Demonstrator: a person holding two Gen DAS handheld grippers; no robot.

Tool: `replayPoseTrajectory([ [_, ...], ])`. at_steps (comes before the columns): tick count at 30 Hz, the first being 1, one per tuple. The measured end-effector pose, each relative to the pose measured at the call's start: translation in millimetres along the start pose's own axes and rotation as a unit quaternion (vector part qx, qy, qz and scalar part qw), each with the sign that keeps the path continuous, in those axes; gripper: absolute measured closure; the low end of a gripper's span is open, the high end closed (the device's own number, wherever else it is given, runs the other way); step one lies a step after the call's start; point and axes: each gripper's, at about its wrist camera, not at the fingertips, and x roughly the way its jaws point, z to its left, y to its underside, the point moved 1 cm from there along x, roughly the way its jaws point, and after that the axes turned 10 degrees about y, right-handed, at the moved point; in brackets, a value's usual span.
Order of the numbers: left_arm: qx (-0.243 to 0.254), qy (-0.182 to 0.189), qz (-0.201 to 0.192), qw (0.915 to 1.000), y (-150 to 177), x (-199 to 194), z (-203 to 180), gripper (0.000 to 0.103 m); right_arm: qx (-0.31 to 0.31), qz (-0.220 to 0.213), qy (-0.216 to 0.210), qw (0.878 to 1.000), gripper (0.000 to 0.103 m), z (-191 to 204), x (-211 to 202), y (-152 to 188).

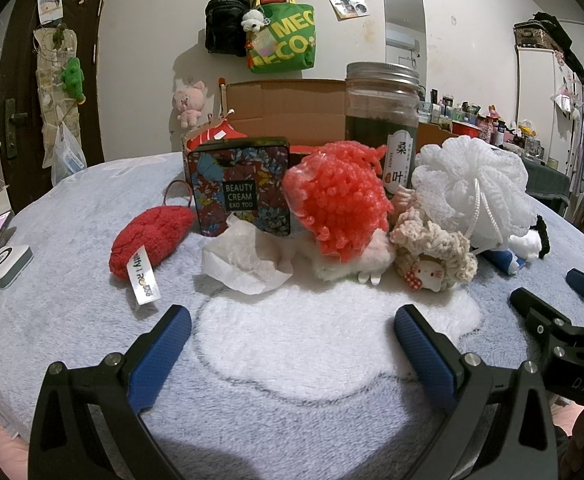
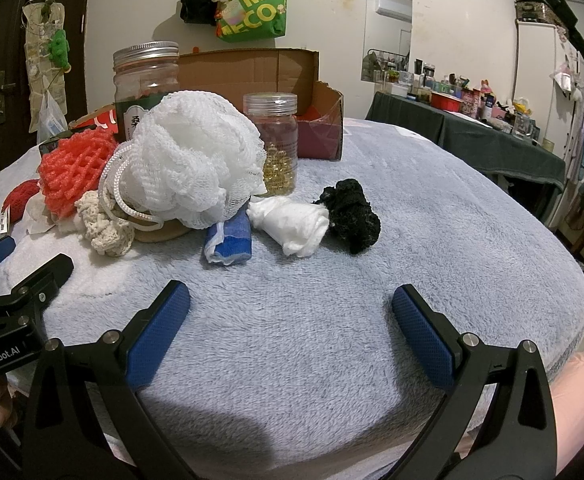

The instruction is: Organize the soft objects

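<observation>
Soft things lie in a row on the grey fleece blanket (image 1: 292, 420). In the left wrist view: a red plush pad (image 1: 148, 240), crumpled tissue (image 1: 244, 260), a red foam net (image 1: 335, 204), a beige crochet piece (image 1: 435, 248), a white mesh bath pouf (image 1: 471, 184). In the right wrist view: the pouf (image 2: 192, 160), a blue-white cloth (image 2: 230, 240), a white wad (image 2: 295, 222), a black scrunchie (image 2: 351, 212). My left gripper (image 1: 292, 324) is open and empty, short of the pile. My right gripper (image 2: 292, 304) is open and empty, in front of the wad.
A floral tin (image 1: 240, 184) and a tall lidded jar (image 1: 381, 120) stand behind the pile, with a cardboard box (image 2: 252, 76) at the back. A small jar of gold beads (image 2: 278, 144) stands by the pouf. A phone and white charger (image 1: 6, 260) lie at the left edge.
</observation>
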Motion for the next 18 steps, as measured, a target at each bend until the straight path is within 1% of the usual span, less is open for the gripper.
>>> replayPoseTrajectory([
  [13,-0.001,0.0,0.004,1.0,-1,0,0,0.0,-0.001,0.006,-0.003,1.0,0.0,-1,-1,-1],
  [16,0.003,0.006,0.009,0.9999,-10,-3,-1,0.0,0.005,0.012,-0.017,1.0,0.0,-3,-4,-3],
  [18,0.007,0.017,0.002,0.9998,-19,-7,-3,0.0,0.01,0.008,-0.026,1.0,0.0,-6,-6,-13],
])
